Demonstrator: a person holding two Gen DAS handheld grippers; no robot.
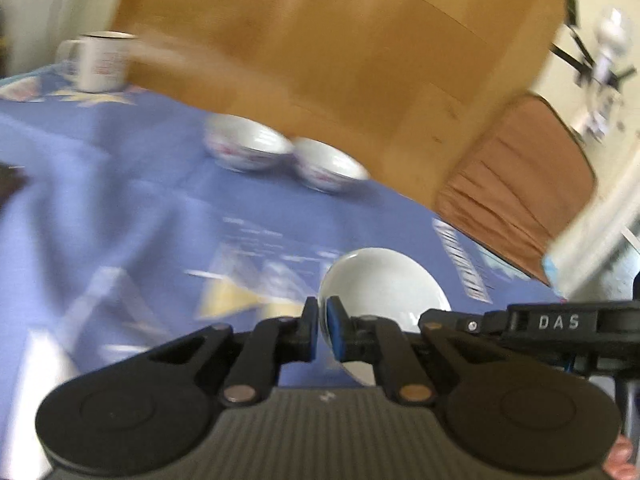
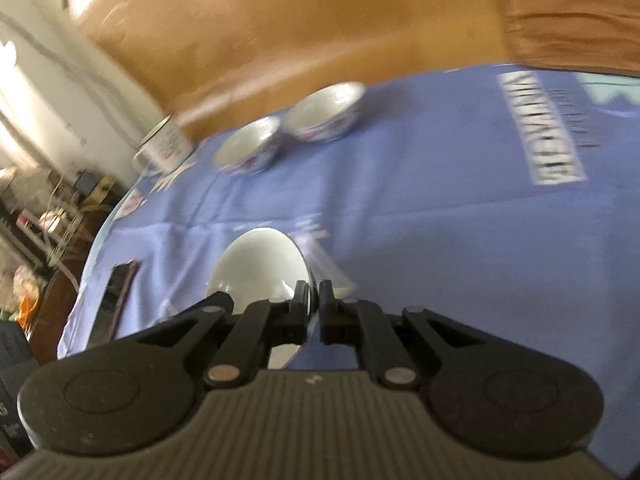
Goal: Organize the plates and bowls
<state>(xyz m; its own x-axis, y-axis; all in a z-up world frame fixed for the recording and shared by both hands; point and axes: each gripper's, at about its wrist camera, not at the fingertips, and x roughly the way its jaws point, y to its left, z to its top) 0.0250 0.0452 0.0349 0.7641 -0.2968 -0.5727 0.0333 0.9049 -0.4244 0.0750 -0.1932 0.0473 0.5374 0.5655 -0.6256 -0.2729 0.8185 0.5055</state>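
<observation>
My left gripper [image 1: 322, 314] is shut on the rim of a plain white plate [image 1: 384, 284] and holds it tilted above the blue cloth. My right gripper [image 2: 314, 300] is shut on the rim of a white plate [image 2: 260, 268], also lifted and tilted. I cannot tell whether both views show the same plate. Two white bowls with red and blue patterns stand side by side at the far edge of the cloth: one [image 1: 246, 148] [image 2: 250, 152] to the left, the other [image 1: 328, 166] [image 2: 324, 112] to the right.
A white enamel mug [image 1: 102, 62] [image 2: 164, 150] stands at the far left of the blue tablecloth [image 1: 120, 184] [image 2: 440, 240]. A dark phone [image 2: 114, 304] lies near the cloth's left edge. A brown wooden board [image 1: 320, 40] rises behind the table.
</observation>
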